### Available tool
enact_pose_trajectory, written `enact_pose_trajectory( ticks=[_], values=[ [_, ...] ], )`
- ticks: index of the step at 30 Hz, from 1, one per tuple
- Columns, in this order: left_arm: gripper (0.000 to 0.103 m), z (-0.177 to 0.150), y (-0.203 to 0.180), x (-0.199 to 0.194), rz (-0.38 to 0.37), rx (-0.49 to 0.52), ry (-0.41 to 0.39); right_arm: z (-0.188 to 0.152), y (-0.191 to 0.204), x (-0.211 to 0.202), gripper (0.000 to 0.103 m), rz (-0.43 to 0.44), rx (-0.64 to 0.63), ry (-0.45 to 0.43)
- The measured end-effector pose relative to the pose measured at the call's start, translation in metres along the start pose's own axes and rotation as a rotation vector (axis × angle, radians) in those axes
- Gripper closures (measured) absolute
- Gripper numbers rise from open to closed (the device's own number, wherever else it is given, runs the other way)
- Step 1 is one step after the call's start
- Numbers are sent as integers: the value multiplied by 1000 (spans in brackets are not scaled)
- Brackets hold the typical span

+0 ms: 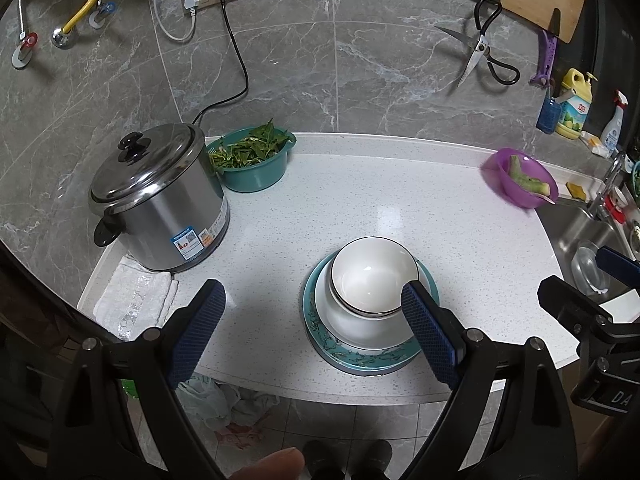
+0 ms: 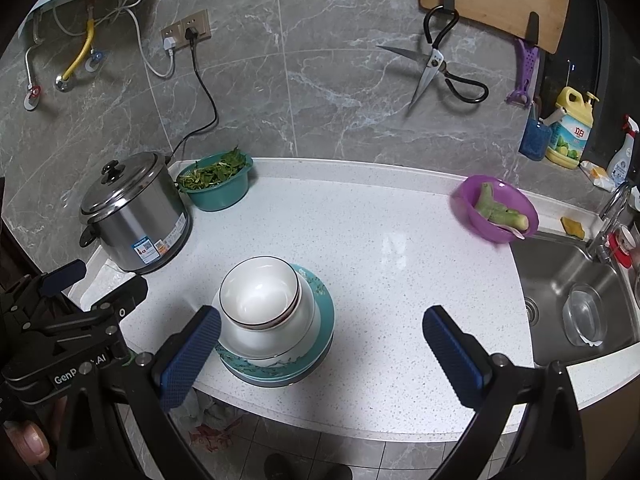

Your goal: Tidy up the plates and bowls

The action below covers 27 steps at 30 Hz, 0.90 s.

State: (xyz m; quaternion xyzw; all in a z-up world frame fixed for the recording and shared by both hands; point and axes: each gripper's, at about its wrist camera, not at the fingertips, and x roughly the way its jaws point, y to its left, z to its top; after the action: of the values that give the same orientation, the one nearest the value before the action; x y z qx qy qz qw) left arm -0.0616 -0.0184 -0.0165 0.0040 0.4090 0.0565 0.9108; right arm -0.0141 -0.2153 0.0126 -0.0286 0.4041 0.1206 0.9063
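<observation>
Stacked bowls (image 1: 370, 280) on plates (image 1: 360, 354), lower centre: glazed, rigid, heavy, slippery, breakable; best gripped at rim; left claw (image 1: 316, 328) and right claw (image 2: 320, 356) released, empty.

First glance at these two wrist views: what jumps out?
The stack near the counter's front edge: white bowls nested on a teal floral plate. Both tools, left and right, hover open and empty before it. At the back left stand a steel cooker and a teal basin of greens; a purple bowl sits by the sink.
</observation>
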Motion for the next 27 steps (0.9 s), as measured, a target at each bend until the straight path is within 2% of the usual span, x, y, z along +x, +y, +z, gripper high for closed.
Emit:
enact_pose_trajectory(
  ticks=[27],
  values=[
    [13,-4,-2,-1,-1,-9,-2,-1,1,0,0,-2,2,1]
  ],
)
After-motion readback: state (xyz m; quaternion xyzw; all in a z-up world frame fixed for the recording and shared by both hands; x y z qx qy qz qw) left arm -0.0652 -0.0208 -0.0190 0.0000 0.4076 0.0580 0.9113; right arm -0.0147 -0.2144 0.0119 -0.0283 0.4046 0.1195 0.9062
